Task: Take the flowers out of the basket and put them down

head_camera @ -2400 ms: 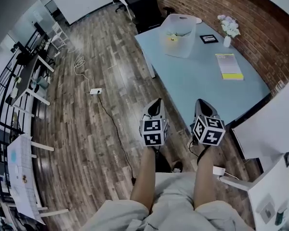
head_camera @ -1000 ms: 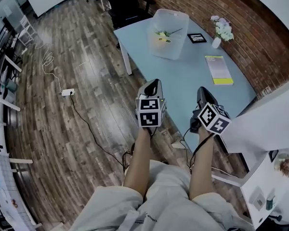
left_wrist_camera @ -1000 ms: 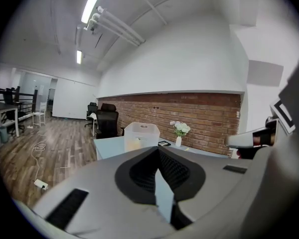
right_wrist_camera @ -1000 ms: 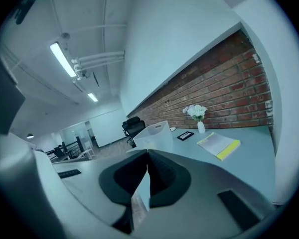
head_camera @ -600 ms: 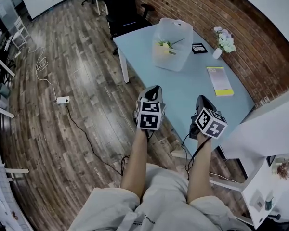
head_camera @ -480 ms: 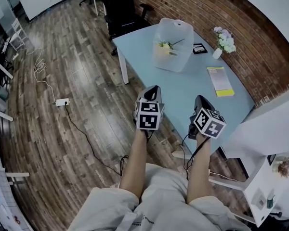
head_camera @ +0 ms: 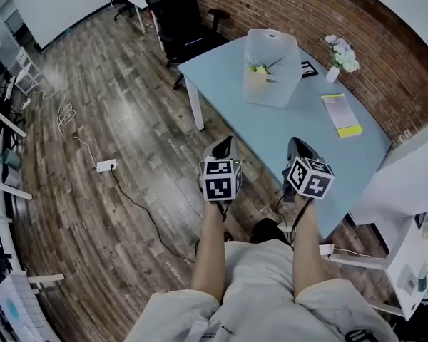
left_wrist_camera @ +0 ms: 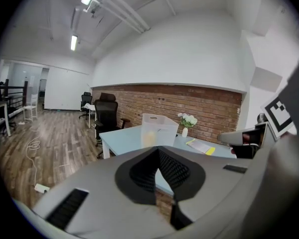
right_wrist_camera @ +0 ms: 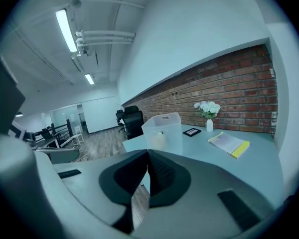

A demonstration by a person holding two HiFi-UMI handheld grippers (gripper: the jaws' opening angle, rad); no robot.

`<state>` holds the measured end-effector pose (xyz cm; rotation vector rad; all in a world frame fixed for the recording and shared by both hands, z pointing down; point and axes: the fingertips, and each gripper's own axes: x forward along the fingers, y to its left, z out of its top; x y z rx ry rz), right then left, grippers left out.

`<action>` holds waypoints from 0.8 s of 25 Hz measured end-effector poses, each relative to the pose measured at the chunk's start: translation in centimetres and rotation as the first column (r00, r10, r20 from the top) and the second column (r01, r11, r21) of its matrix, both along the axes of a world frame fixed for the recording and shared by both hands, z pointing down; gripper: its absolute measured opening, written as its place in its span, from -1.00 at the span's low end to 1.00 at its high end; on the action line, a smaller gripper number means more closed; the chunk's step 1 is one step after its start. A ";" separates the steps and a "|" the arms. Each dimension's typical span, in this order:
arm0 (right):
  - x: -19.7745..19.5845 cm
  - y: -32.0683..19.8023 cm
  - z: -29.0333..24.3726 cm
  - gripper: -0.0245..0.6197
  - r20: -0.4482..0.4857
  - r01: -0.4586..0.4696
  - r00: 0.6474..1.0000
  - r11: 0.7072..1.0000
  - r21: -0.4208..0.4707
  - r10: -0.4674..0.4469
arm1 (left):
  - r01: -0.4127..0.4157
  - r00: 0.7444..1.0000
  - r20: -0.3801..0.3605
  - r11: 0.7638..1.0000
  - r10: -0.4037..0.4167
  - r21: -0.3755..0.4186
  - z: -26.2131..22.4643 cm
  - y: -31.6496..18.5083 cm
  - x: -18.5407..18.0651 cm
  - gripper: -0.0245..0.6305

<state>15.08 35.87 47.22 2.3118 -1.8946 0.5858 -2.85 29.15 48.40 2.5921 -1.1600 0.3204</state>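
Your left gripper (left_wrist_camera: 157,150) has its jaws pressed together with nothing between them, and your right gripper (right_wrist_camera: 147,153) is likewise clenched and empty. Both hang by the near edge of the table (head_camera: 299,130), well apart from the basket (head_camera: 274,84) toward its far edge. The flowers (head_camera: 260,69) seem to lie inside it, blurred behind its cloudy wall.

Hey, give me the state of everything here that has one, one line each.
left gripper: shut, empty
right gripper: shut, empty
basket: upright on the table, open top
flowers: inside the basket, not yet out
vase: upright on the table
booklet: closed, lying flat
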 end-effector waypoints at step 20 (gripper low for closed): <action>-0.5 -7.4 1.1 -0.85 0.037 -0.054 0.998 0.997 0.064 0.051 | 0.125 0.992 -0.027 0.992 -0.126 -0.033 1.4 -6.9 -5.1 -0.85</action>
